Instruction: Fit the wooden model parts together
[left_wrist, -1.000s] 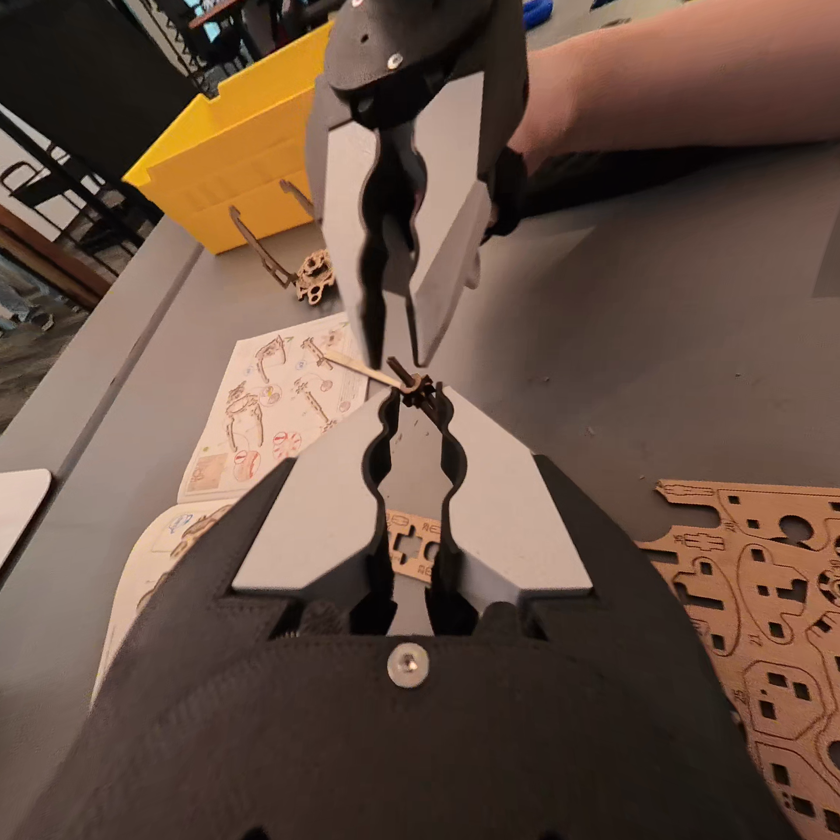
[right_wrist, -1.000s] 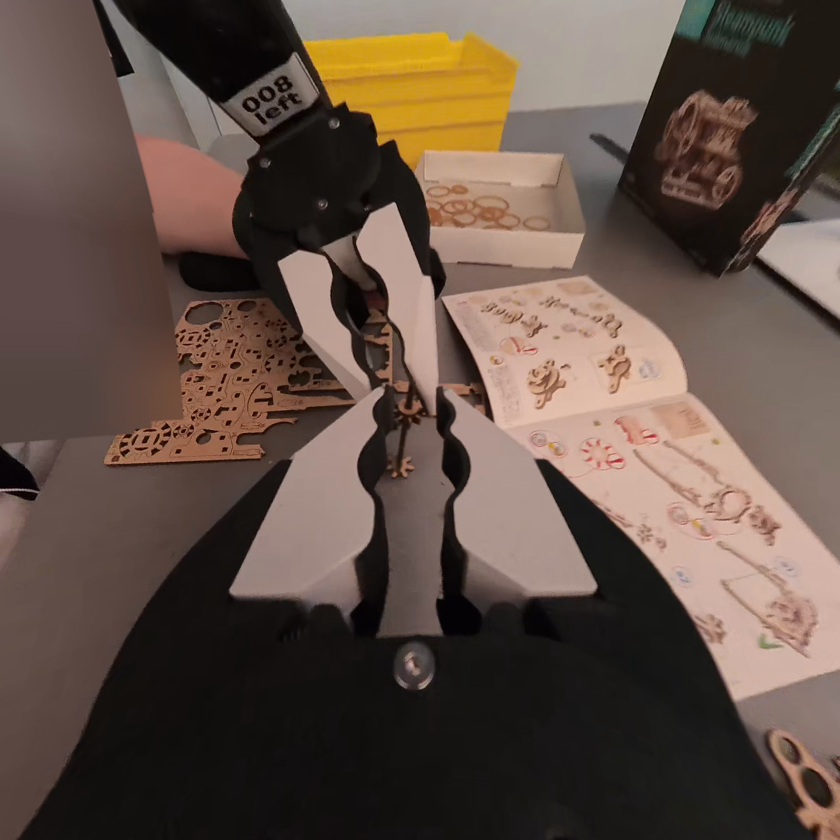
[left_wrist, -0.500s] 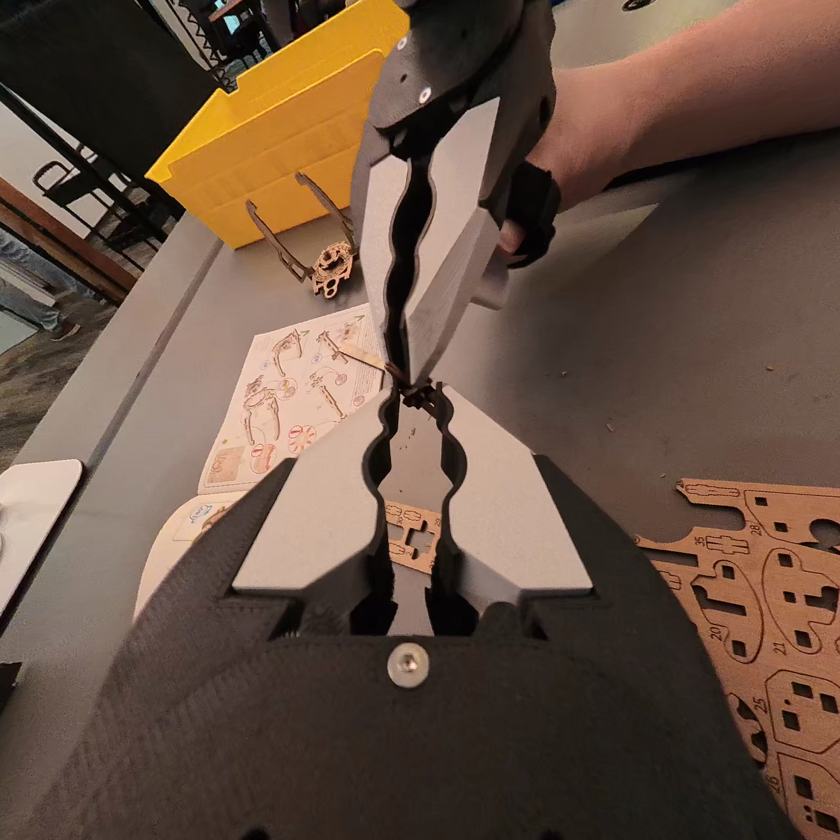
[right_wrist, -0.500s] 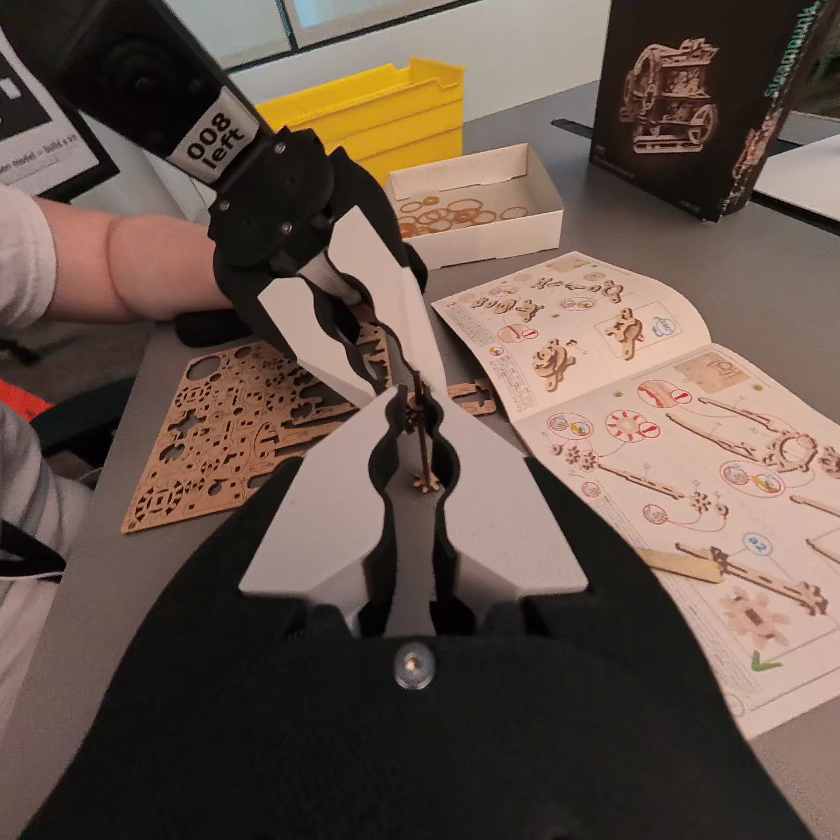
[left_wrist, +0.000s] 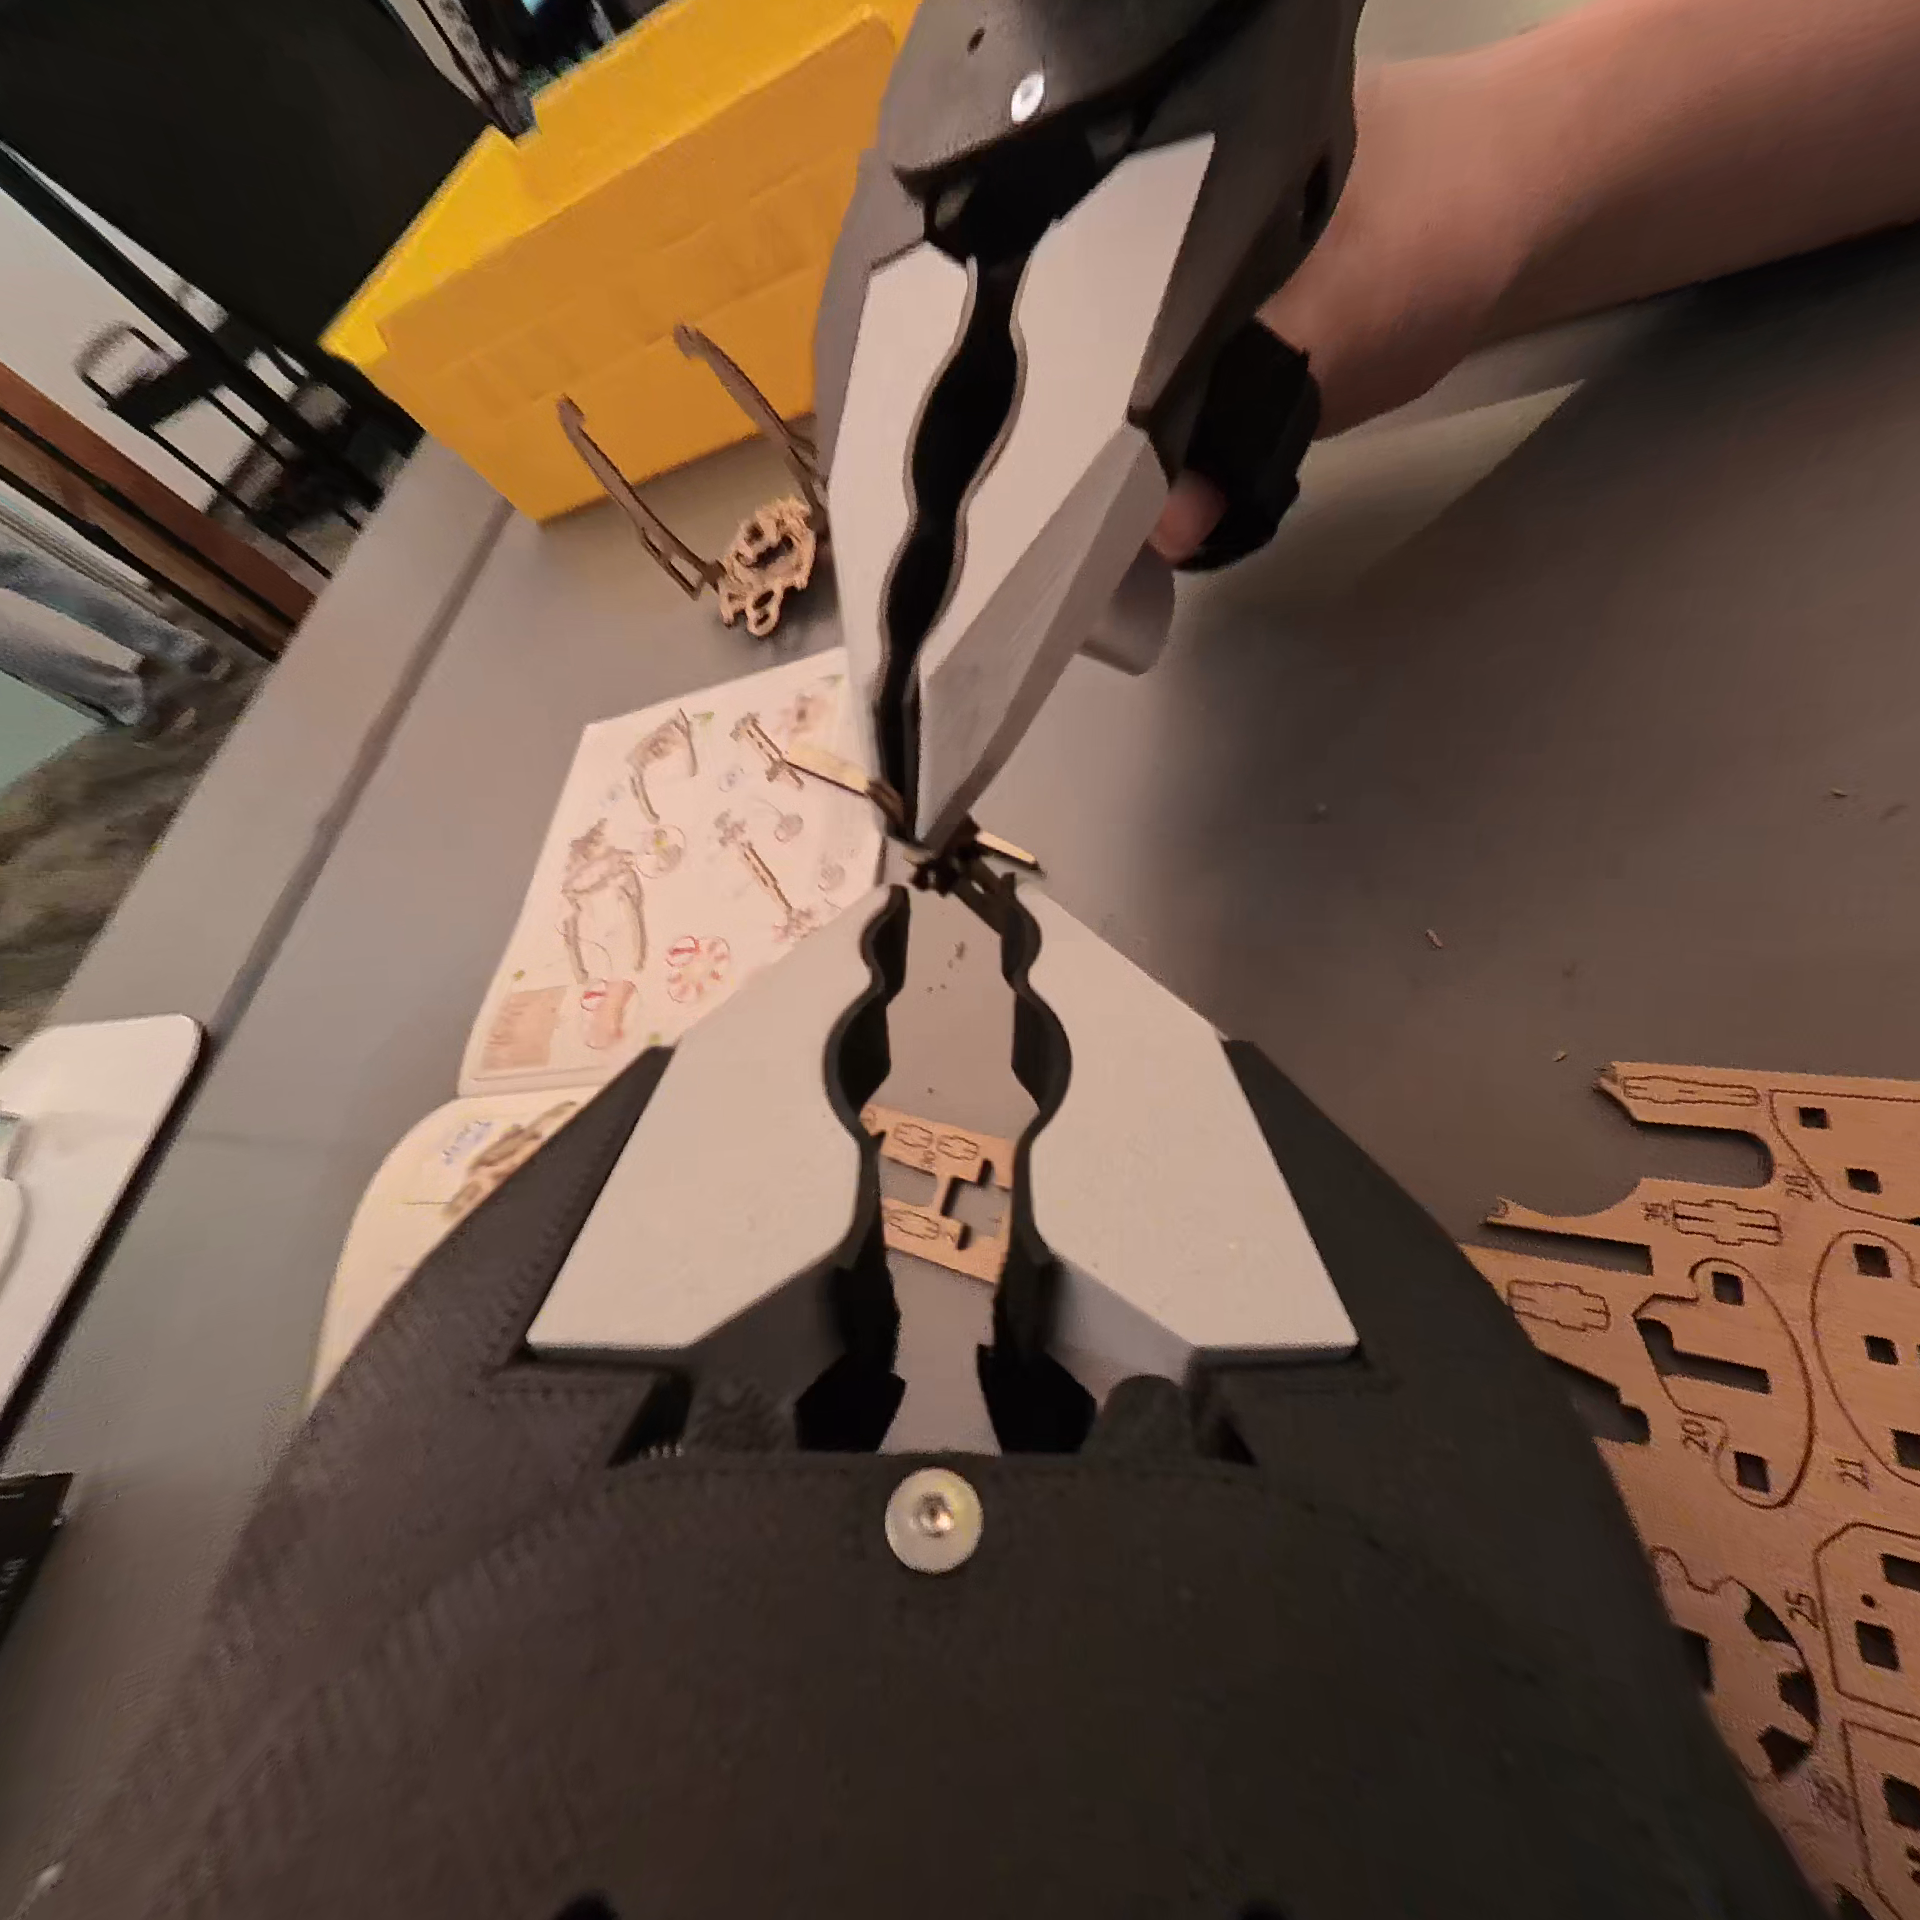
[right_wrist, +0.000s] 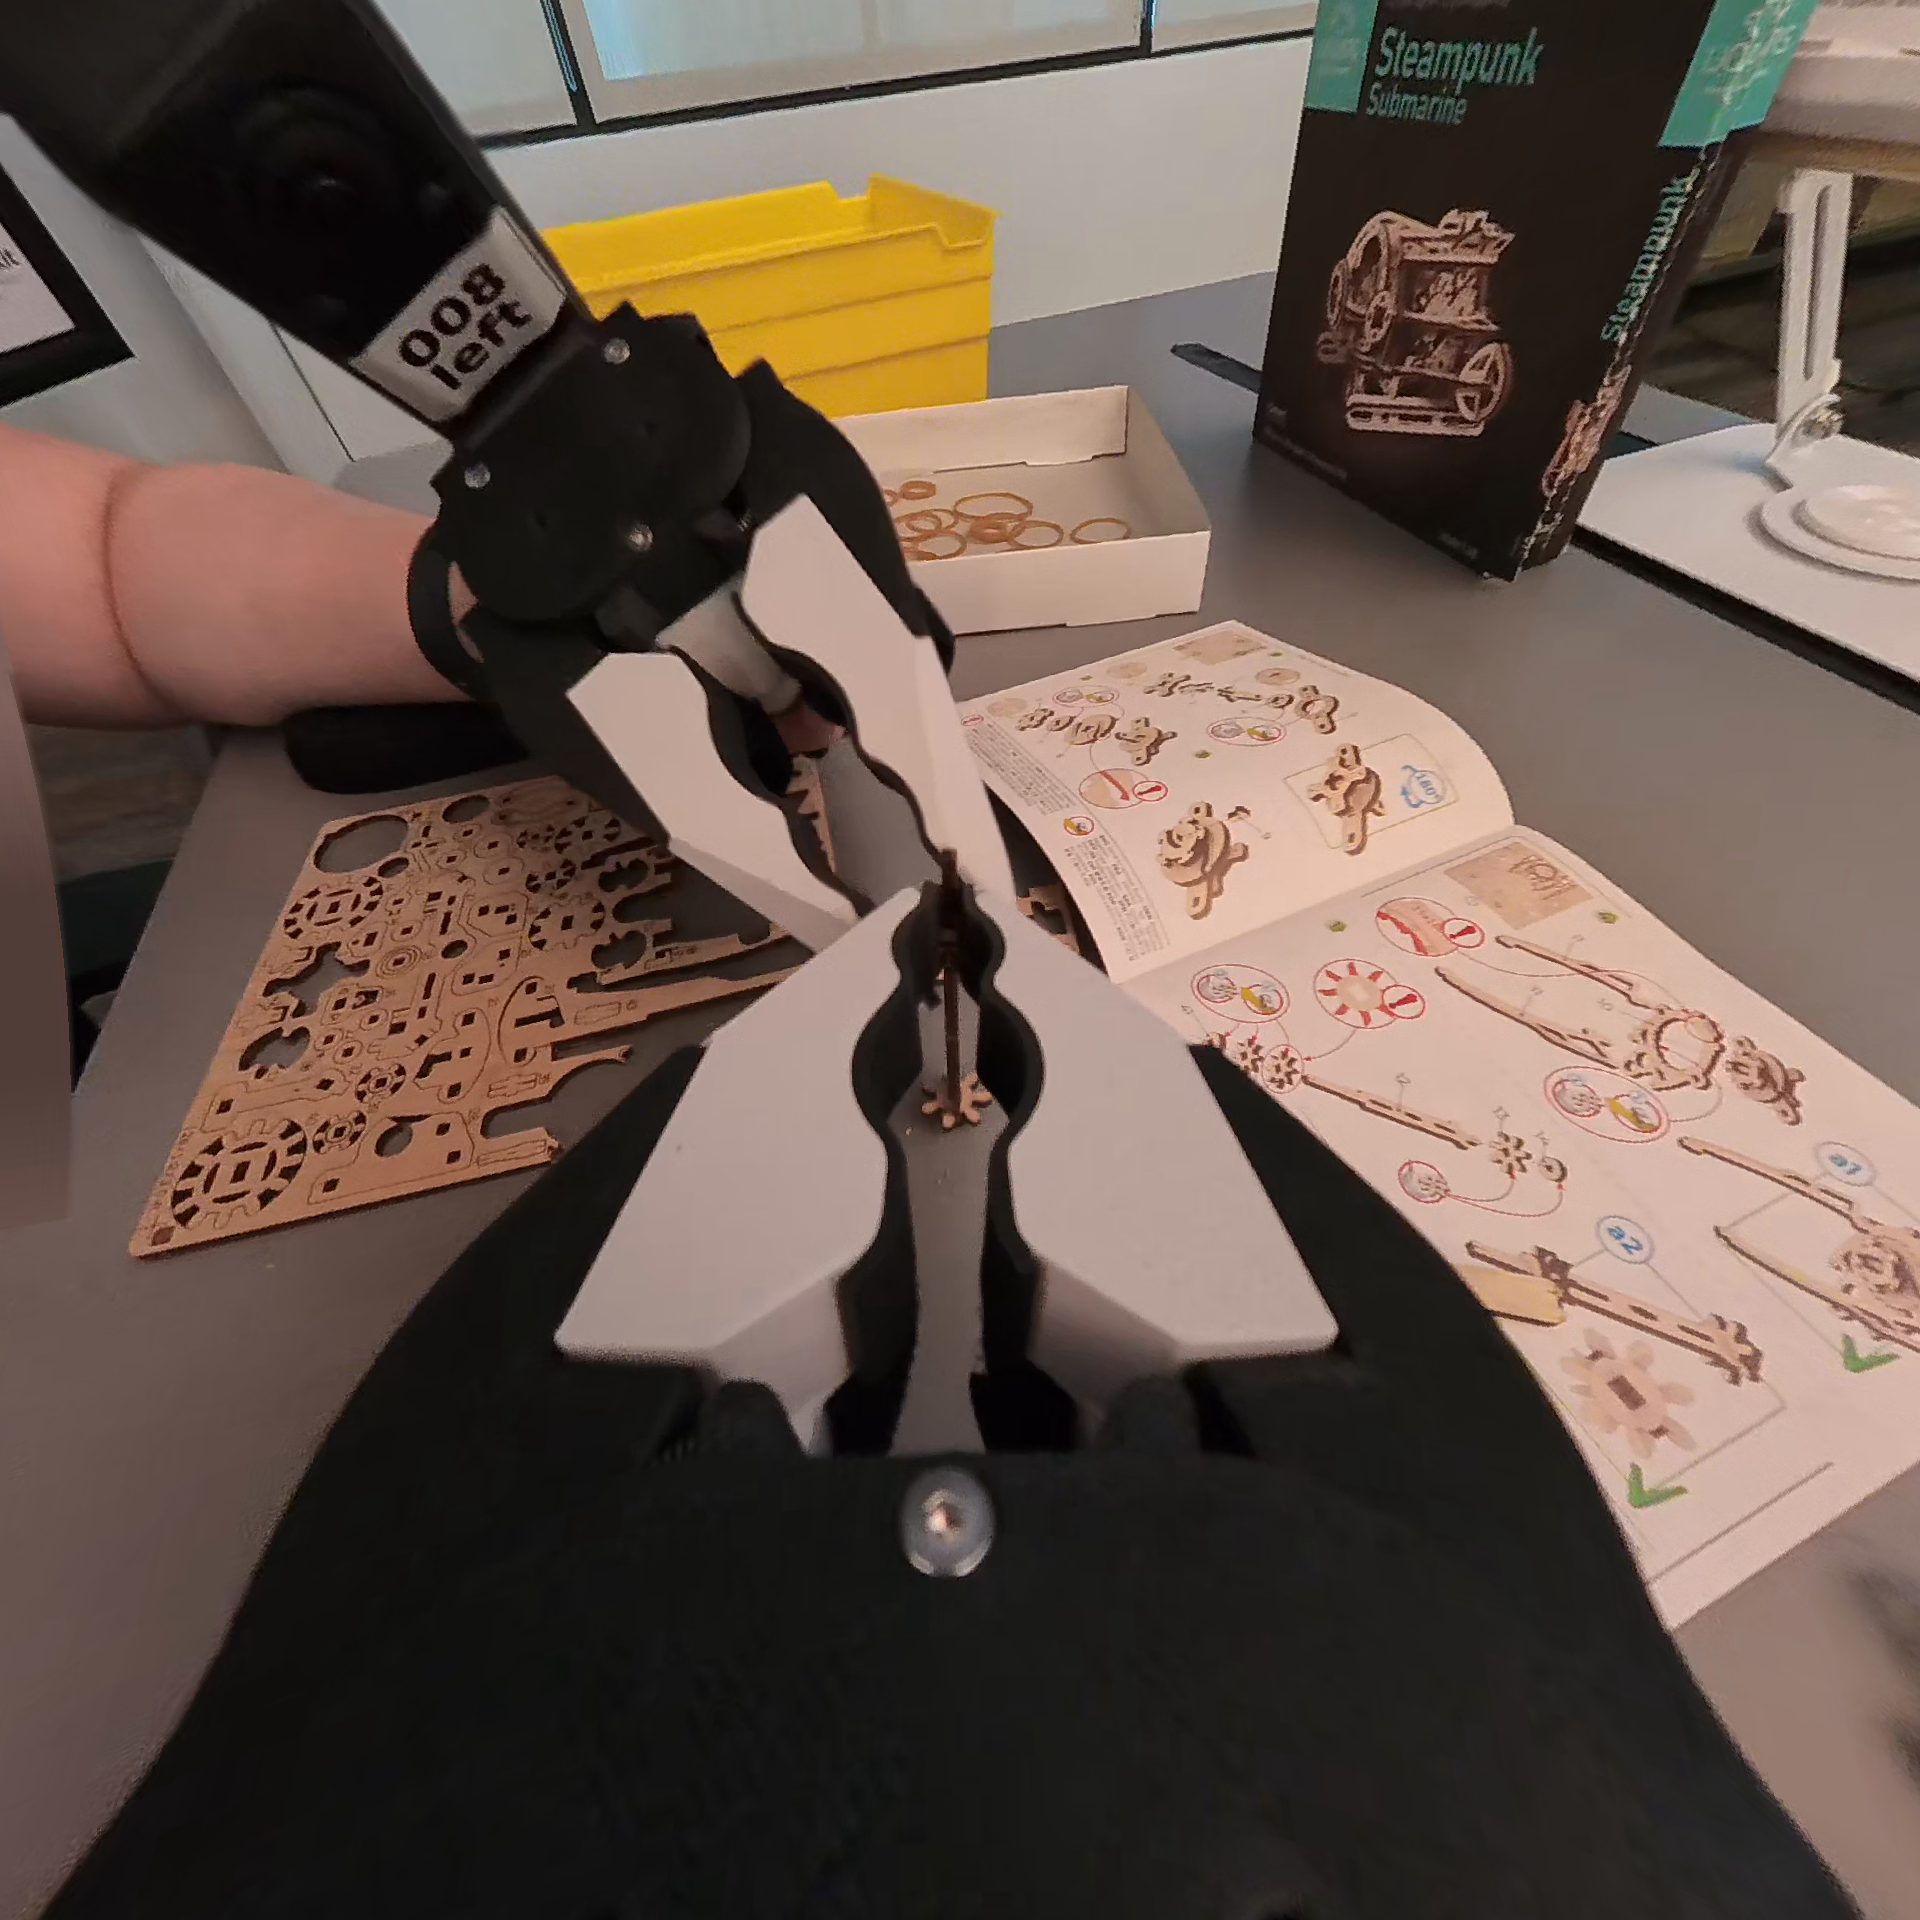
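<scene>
A thin wooden axle (right_wrist: 951, 1029) with a small gear (right_wrist: 954, 1101) at its near end is held in the air between both grippers. My right gripper (right_wrist: 940, 914) is shut on the axle near its far end. My left gripper (right_wrist: 940, 868) meets it tip to tip from the far left and is shut on the same part. In the left wrist view, my left gripper (left_wrist: 956, 904) pinches the dark wooden part (left_wrist: 971, 868) at its tips. My right gripper (left_wrist: 914, 821) comes down from above, shut on it.
A cut-out wooden sheet (right_wrist: 395, 987) lies at the left, and shows in the left wrist view (left_wrist: 1714, 1299). An open instruction booklet (right_wrist: 1455, 987), a white box (right_wrist: 1091, 582) of rubber bands, a yellow bin (right_wrist: 810, 291) and a dark kit box (right_wrist: 1455, 312) surround the work. A partly built wooden piece (left_wrist: 769, 561) lies by the bin. Left tips and right tips are each some 20 centimeters from the partly built wooden piece (left_wrist: 769, 561).
My right gripper has closed its jaws onto the axle. Both grippers have risen and tilted together and stayed tip to tip.
</scene>
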